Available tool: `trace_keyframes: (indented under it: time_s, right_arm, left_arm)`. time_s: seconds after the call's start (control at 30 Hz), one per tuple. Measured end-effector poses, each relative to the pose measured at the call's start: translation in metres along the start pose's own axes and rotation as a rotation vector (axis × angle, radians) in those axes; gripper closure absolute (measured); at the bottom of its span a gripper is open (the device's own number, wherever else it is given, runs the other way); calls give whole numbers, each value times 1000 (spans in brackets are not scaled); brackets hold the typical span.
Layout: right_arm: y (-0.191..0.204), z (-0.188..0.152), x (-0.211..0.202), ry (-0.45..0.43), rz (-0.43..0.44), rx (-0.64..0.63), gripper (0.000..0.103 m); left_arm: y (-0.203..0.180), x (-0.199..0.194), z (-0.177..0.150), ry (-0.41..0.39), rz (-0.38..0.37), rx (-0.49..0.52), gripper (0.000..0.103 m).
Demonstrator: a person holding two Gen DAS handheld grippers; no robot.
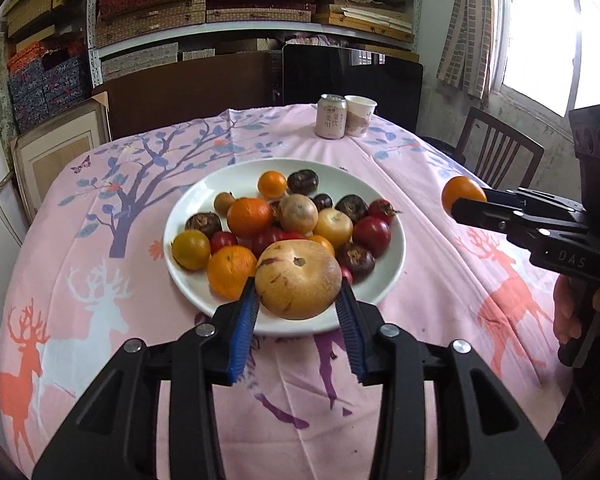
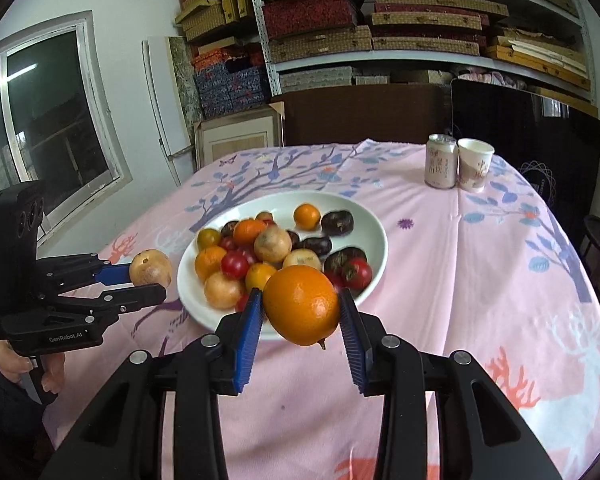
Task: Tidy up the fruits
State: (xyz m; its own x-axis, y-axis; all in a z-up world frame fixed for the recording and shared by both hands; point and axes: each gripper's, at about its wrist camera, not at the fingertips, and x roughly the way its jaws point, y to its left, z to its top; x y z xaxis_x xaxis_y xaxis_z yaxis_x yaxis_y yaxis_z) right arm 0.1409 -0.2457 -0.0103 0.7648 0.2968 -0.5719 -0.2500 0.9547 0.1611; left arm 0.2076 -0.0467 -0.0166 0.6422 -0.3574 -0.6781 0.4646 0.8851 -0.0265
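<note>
A white plate (image 1: 188,280) (image 2: 374,236) on the pink tablecloth holds several fruits: oranges, red tomatoes, dark chestnut-like fruits and tan round fruits. My left gripper (image 1: 298,292) is shut on a large tan fruit (image 1: 298,278) and holds it above the plate's near rim; it also shows in the right wrist view (image 2: 150,268). My right gripper (image 2: 300,308) is shut on an orange (image 2: 302,306) and holds it in the air near the plate's front edge; the orange also shows in the left wrist view (image 1: 462,194), right of the plate.
A drink can (image 1: 331,116) (image 2: 440,166) and a paper cup (image 1: 359,115) (image 2: 474,164) stand at the table's far edge. A wooden chair (image 1: 496,148) stands at the right. Shelves of boxes (image 2: 360,20) fill the back wall.
</note>
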Motion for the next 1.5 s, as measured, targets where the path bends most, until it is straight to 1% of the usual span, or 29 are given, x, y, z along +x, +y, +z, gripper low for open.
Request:
trace_keyframes:
  time_s: [0.1, 0.17, 0.2, 0.3, 0.37, 0.4, 0.43, 0.47, 0.5, 0.53, 0.6, 0.67, 0.73, 0.8, 0.83, 0.9, 0.93, 1.0, 1.07, 1.2, 1.33, 1.4, 1.47, 1.5]
  right_arm:
    - [-1, 26, 14, -32, -24, -16, 65]
    - [1, 40, 31, -52, -60, -50, 65]
    - [0, 46, 42, -50, -75, -56, 65]
    - [-1, 56, 72, -22, -79, -48, 64]
    - [0, 58, 92, -2, -76, -60, 64]
    - [0, 58, 98, 4, -82, -63, 59]
    - [0, 57, 100, 0, -84, -62, 50]
    - [0, 57, 98, -13, -81, -57, 45]
    - [-1, 55, 94, -29, -75, -49, 41]
    - [-3, 54, 89, -40, -72, -37, 41]
    - [-6, 49, 79, -36, -61, -10, 40]
    - [-6, 40, 64, -31, -46, 11, 31]
    - [-3, 28, 48, -35, -47, 21, 15]
    - [2, 11, 31, -31, -31, 27, 6]
    - [3, 4, 26, -25, -26, 28, 5]
    - [6, -11, 16, 2, -11, 37, 4]
    - [9, -20, 11, 30, -11, 44, 4]
    - [12, -33, 1, 46, -20, 51, 4]
    - [15, -46, -14, 29, -22, 67, 4]
    - [18, -65, -43, 6, 3, 118, 4]
    - [30, -79, -74, -43, -28, 110, 4]
    - [34, -81, -85, -55, -34, 99, 4]
    - [42, -82, -99, -72, -45, 85, 4]
    - [44, -82, -106, -81, -49, 78, 4]
  left_arm:
    - [14, 16, 28, 6, -3, -40, 65]
    - [24, 31, 43, 14, -2, -68, 65]
    - [28, 40, 49, 23, 4, -81, 65]
    - [39, 70, 58, 71, 11, -120, 64]
    - [44, 80, 58, 83, 22, -138, 53]
    - [46, 81, 57, 78, 25, -147, 42]
    - [48, 79, 56, 68, 26, -157, 32]
    - [49, 76, 54, 52, 30, -166, 28]
    - [50, 71, 52, 39, 39, -171, 21]
    - [50, 67, 49, 30, 45, -176, 17]
    - [49, 58, 41, 30, 49, -188, 13]
    - [44, 48, 31, 32, 45, -183, 11]
    - [34, 36, 15, 32, 56, -158, 5]
    - [24, 28, -1, 44, 54, -149, 5]
    - [20, 23, -9, 54, 44, -151, 5]
    - [14, 13, -26, 70, 27, -165, 5]
    - [11, 9, -33, 74, 27, -169, 5]
    - [8, -4, -49, 75, 27, -191, 5]
    - [9, -17, -62, 79, 32, -224, 5]
    - [9, -49, -83, 47, 51, -288, 5]
    - [-9, -73, -95, 35, 68, -289, 5]
    - [-25, -87, -100, 19, 76, -277, 5]
    - [-41, -99, -102, -2, 112, -242, 5]
    - [-51, -105, -102, -12, 149, -215, 5]
